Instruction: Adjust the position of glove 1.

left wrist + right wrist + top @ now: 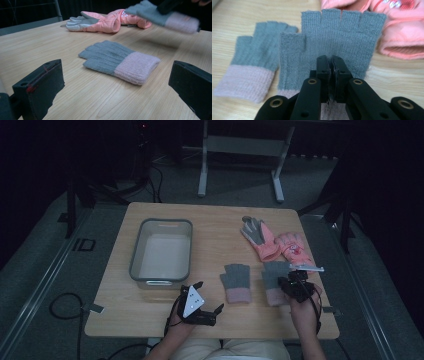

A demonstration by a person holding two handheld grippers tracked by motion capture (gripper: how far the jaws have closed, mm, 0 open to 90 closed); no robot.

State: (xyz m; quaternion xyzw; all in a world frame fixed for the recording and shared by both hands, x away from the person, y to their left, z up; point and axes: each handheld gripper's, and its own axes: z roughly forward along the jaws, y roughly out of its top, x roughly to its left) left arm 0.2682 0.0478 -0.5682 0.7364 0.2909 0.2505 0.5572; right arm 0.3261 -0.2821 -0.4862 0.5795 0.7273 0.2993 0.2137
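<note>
The right gripper [329, 62] is pinching a grey knitted fingerless glove with a pink cuff [337, 37], seemingly lifted off the pale wooden table [215, 235]'s near right. The left gripper [207, 296], jaws spread, is resting near its flat-lying twin glove [117, 61]; dim grey flooring [40, 265] is surrounding everything.

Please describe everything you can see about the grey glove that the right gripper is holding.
The held glove is fingerless, knitted, wool-like, with a grey ribbed body, five short open finger stubs and a pale pink cuff. The right gripper is shut on it near the cuff. In the left gripper view it hangs blurred above the table, apart from the wood. Its fingers point toward the pink padded gloves. The matching glove lies flat beside it.
</note>
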